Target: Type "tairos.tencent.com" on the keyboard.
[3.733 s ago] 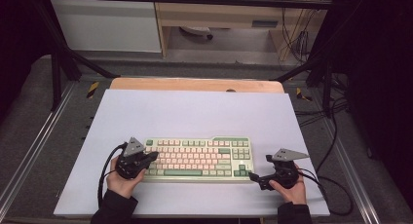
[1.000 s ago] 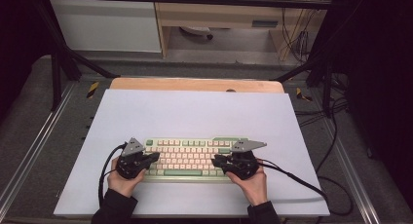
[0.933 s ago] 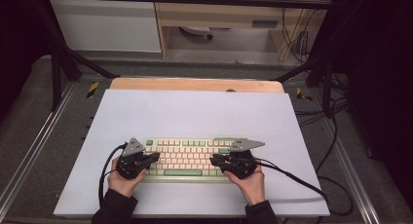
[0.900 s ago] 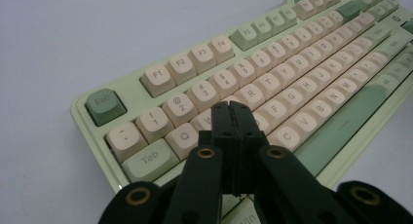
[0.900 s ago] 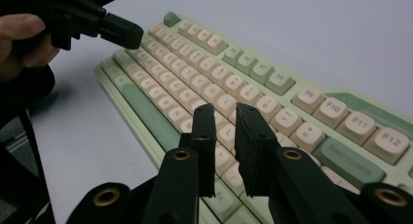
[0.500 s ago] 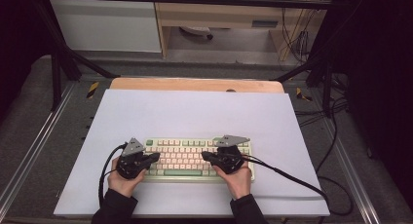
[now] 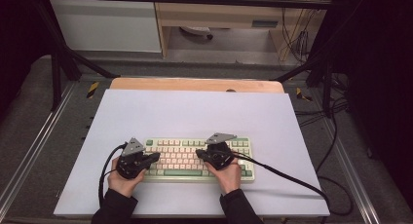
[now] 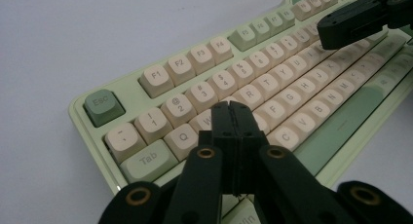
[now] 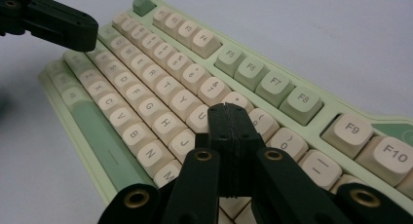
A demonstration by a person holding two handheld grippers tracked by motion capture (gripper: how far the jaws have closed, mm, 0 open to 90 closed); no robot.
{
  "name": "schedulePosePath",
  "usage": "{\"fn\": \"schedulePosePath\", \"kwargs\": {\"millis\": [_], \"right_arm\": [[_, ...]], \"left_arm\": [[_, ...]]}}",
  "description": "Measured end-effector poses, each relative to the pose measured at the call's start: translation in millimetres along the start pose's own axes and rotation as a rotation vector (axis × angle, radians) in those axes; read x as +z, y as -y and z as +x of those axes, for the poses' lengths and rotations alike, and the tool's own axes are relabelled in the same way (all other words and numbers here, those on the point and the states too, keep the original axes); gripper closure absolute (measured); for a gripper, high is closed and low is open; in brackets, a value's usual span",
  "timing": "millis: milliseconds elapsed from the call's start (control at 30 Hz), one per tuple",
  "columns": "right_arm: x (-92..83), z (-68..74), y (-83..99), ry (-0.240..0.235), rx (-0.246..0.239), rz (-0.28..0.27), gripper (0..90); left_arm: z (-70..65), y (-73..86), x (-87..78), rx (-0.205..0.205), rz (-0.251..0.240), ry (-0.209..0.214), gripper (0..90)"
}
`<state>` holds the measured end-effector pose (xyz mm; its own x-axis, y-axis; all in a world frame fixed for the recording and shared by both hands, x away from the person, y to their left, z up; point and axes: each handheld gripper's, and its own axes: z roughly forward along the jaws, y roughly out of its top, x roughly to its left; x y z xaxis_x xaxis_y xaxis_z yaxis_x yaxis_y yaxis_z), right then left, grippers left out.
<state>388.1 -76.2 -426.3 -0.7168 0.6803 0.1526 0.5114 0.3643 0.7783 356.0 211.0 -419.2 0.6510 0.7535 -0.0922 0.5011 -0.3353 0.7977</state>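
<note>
A laboratory recording station. A white-topped bench point(image 7: 195, 112) stands inside a black metal frame point(image 7: 63, 63) on grey carpet point(image 7: 29, 136), beyond the fingers. Loose cables point(image 7: 336, 136) trail across the floor, and plain cabinet furniture point(image 7: 214, 14) lines the far wall.

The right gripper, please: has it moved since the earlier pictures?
Yes. The right gripper has moved left, from the table beyond the keyboard's right end to over its keys, jaws shut.

Closed left claw point(image 8: 233, 112) above the green keyboard point(image 8: 97, 131), right claw point(image 8: 350, 20) beyond.
</note>
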Motion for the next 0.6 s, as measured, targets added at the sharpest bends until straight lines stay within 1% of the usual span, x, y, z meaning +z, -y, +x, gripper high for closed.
{"fn": "schedulePosePath", "kwargs": {"millis": [133,167,467,500,600], "right_arm": [[2.8,0.4,-0.3,-0.005,-0.003,-0.001,90.0],[4.3,1.5,-0.7,-0.007,0.002,-0.001,90.0],[8.6,0.3,0.4,0.0,-0.007,0.01,90.0],[8.6,0.8,0.6,-0.003,-0.001,0.012,90.0],[9.7,0.8,1.2,-0.005,-0.006,0.009,90.0]], "left_arm": [[-0.2,0.0,0.1,0.0,0.0,0.001,90.0],[-0.3,0.0,0.1,0.001,0.0,-0.001,90.0],[0.0,0.0,-0.1,0.001,0.0,0.001,90.0],[-0.2,0.0,0.0,-0.001,-0.002,0.0,90.0],[-0.2,-0.1,0.0,-0.001,-0.003,0.0,90.0]]}}
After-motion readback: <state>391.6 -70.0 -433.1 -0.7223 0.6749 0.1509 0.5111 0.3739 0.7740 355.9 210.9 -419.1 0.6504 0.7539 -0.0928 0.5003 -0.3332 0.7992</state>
